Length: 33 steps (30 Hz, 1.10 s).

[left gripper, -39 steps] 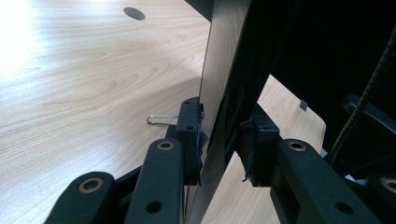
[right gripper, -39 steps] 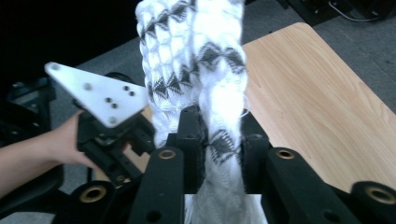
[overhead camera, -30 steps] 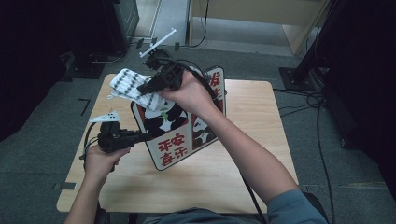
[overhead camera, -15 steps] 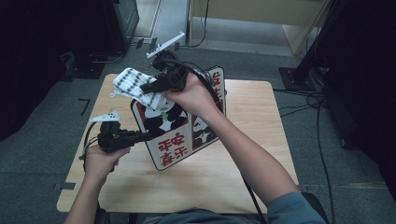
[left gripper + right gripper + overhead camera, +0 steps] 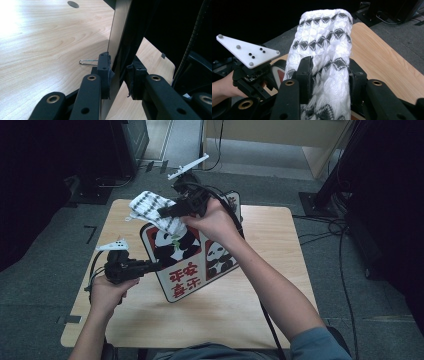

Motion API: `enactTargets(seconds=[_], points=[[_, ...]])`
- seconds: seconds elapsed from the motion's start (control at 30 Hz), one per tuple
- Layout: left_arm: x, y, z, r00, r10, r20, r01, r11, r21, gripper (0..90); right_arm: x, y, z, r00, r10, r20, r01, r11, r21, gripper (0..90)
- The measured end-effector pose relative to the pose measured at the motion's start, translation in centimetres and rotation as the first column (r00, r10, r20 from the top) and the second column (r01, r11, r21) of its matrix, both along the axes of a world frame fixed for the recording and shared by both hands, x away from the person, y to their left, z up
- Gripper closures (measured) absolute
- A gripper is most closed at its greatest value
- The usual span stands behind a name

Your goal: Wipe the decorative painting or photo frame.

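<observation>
A flat bag (image 5: 200,265) printed with pandas and red characters stands tilted on the wooden table (image 5: 280,235). My left gripper (image 5: 152,266) is shut on the bag's left edge; in the left gripper view the jaws (image 5: 118,72) pinch the thin panel (image 5: 120,30) and the dark fabric behind it. My right gripper (image 5: 165,212) is shut on a white knitted cloth (image 5: 147,207) with dark zigzag bands, held above the bag's top left corner. In the right gripper view the cloth (image 5: 324,37) rises between the jaws (image 5: 329,72), with the left gripper (image 5: 259,75) below it.
A small wire clip (image 5: 87,62) lies on the table beside the bag's edge. Dark equipment (image 5: 125,140) and cables (image 5: 325,225) stand on the grey floor around the table. Bare wood lies in front of the bag (image 5: 210,320).
My right gripper has shifted slightly to the right with the knitted cloth. The left gripper and the bag have stayed put.
</observation>
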State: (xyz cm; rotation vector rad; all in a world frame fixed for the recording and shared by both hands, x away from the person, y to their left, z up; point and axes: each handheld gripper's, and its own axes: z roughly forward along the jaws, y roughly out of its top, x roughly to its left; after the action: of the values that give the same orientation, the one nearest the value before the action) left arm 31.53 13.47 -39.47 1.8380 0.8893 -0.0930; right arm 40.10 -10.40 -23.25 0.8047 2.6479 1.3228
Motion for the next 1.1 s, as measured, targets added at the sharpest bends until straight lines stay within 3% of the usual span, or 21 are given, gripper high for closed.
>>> enactTargets(seconds=[0.37, 0.67, 1.1], points=[[-0.1, 0.0, 0.0, 1.0000, 0.002, -0.004, -0.002, 1.0000, -0.002, 75.9, 0.3, -1.3, -0.2, 0.9997, -0.018, 0.017, 0.017, 1.000, 0.018, 62.5], [0.0, 0.0, 0.0, 1.0000, 0.002, -0.006, -0.002, 1.0000, 0.002, 75.9, 0.7, -2.3, -0.5, 0.9994, -0.034, -0.004, 0.034, 0.998, 0.050, 62.4], [-0.1, -0.1, 0.1, 1.0000, 0.000, -0.005, 0.000, 1.0000, 0.000, 75.8, 1.1, -3.7, -0.5, 0.9980, -0.062, 0.005, 0.062, 0.997, 0.049, 62.5]])
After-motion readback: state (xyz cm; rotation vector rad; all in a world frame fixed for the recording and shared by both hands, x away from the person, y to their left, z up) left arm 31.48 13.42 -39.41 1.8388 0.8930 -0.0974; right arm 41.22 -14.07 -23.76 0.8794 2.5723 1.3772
